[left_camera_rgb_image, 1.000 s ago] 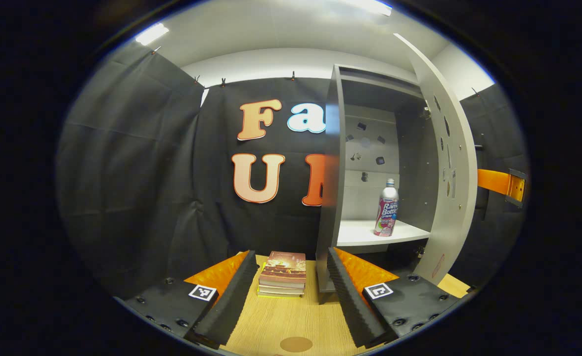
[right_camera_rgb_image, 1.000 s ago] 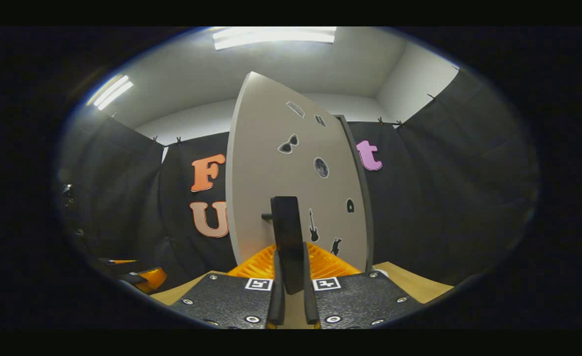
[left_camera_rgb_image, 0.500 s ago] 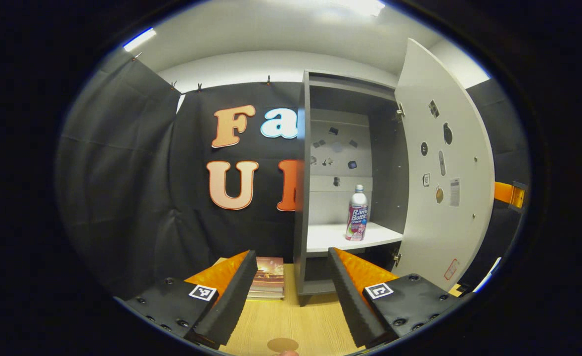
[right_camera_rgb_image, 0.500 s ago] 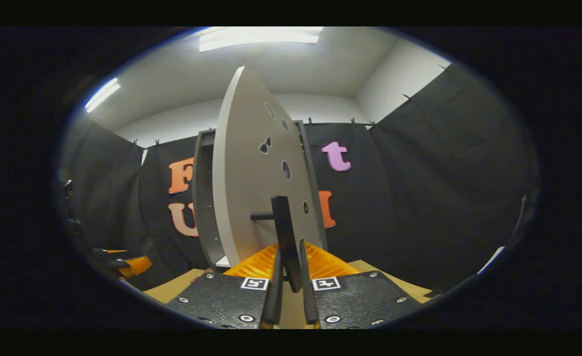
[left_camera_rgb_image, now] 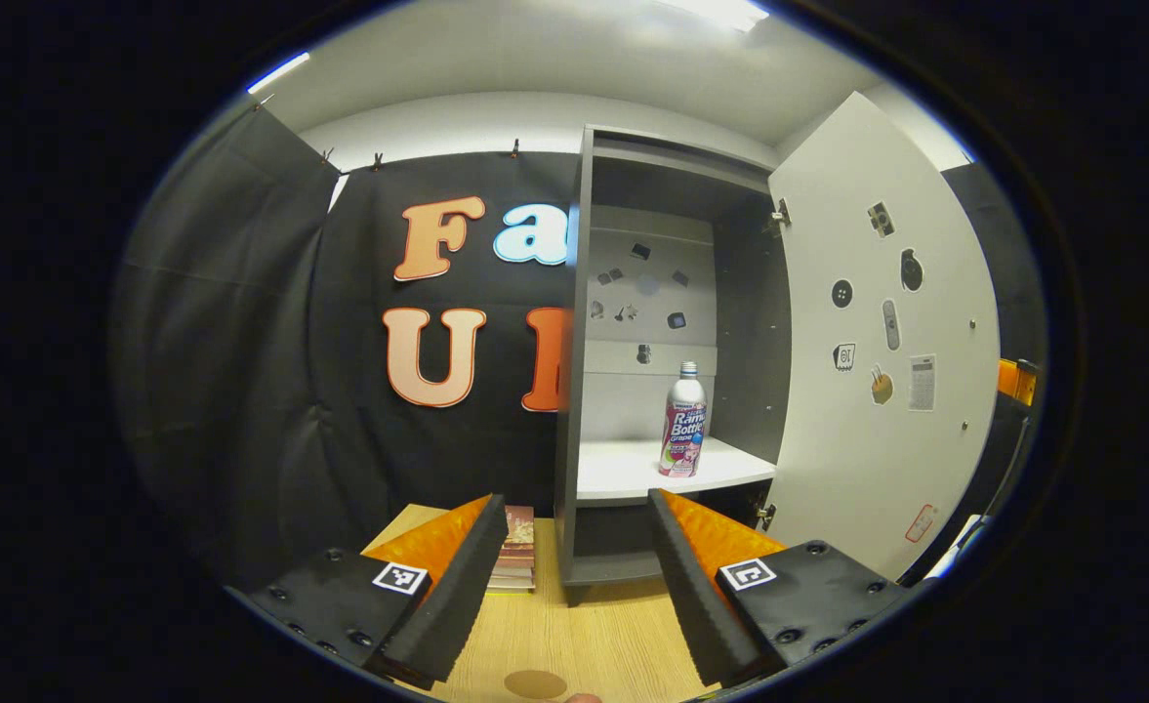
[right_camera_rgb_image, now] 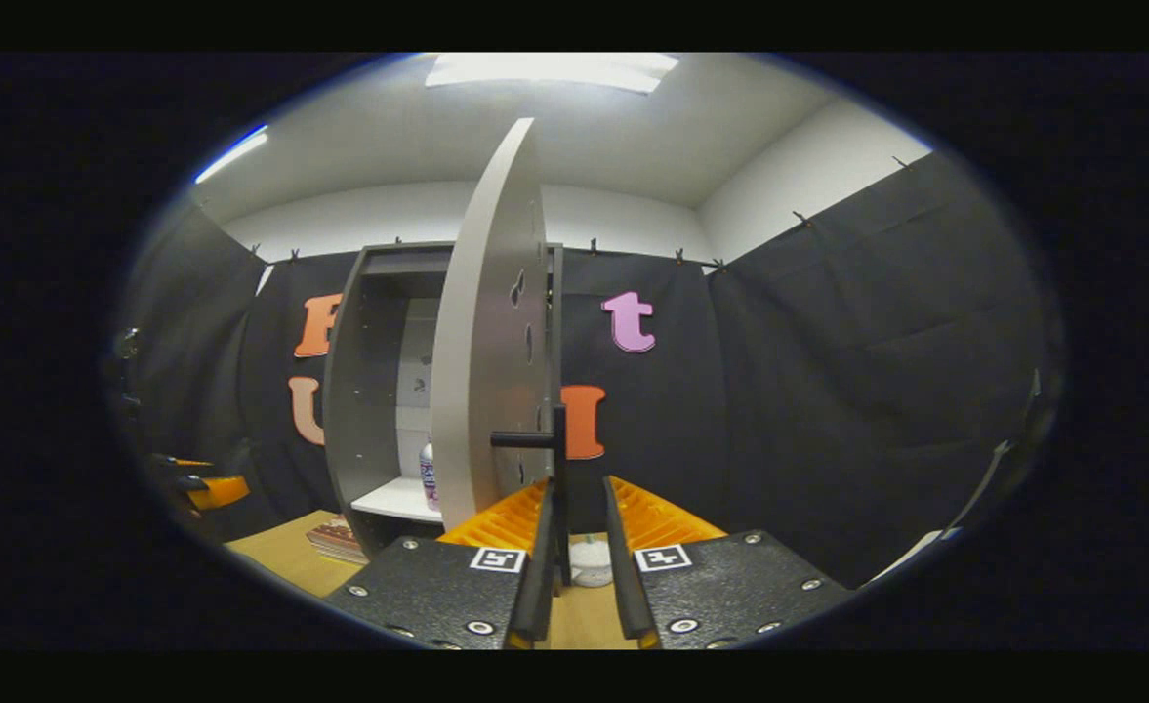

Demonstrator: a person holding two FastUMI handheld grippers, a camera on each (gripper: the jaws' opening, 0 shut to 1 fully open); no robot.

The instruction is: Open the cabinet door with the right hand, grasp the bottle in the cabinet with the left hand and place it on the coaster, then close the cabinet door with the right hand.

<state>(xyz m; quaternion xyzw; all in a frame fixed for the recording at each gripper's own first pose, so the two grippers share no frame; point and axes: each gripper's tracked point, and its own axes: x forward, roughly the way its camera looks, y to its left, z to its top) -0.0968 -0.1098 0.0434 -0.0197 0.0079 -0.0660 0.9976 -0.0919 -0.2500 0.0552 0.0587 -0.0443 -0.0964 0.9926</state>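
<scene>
The cabinet door (left_camera_rgb_image: 877, 342) stands wide open, so step one looks done. The right tool (right_camera_rgb_image: 574, 576) has its fingers slightly parted around the door handle (right_camera_rgb_image: 554, 459). The left tool (left_camera_rgb_image: 574, 576), spread and empty, faces the bottle (left_camera_rgb_image: 683, 422) upright on the cabinet shelf (left_camera_rgb_image: 633, 469). Grasping, placing on the coaster (left_camera_rgb_image: 535, 683) near the counter's front edge, and closing remain.

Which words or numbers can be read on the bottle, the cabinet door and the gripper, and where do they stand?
On the bottle: a printed label, too blurred to quote.
On the cabinet door: stickers, small pictures; any print is too small to read.
Low on the door: a red sticker, unreadable.
On the left gripper: a square marker, a pattern, no words.
</scene>
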